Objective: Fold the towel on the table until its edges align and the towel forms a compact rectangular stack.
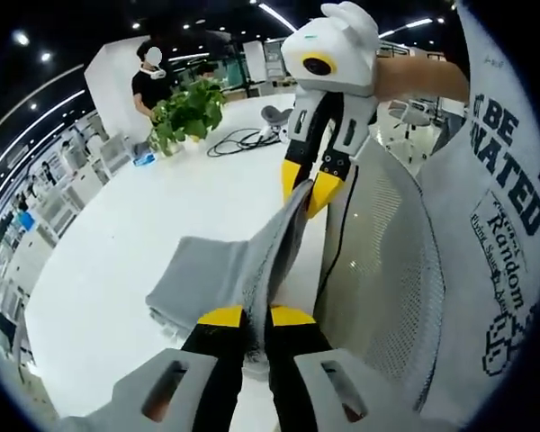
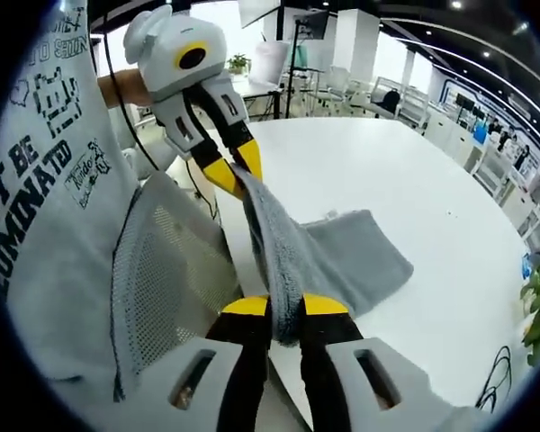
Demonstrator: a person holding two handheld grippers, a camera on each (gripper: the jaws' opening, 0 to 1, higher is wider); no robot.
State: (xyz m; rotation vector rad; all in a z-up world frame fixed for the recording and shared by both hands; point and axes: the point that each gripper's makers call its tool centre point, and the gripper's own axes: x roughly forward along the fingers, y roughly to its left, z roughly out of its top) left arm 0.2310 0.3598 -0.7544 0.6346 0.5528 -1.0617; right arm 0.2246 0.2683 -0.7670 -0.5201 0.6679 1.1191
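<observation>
You've got both grippers clenched on one edge of the grey towel: left gripper and right gripper at either corner, edge lifted taut off the counter's near edge, rest trailing on it, ready to fold over.

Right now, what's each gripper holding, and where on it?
Both grip the grey terry towel along one lifted edge: left gripper and right gripper at opposite ends.
</observation>
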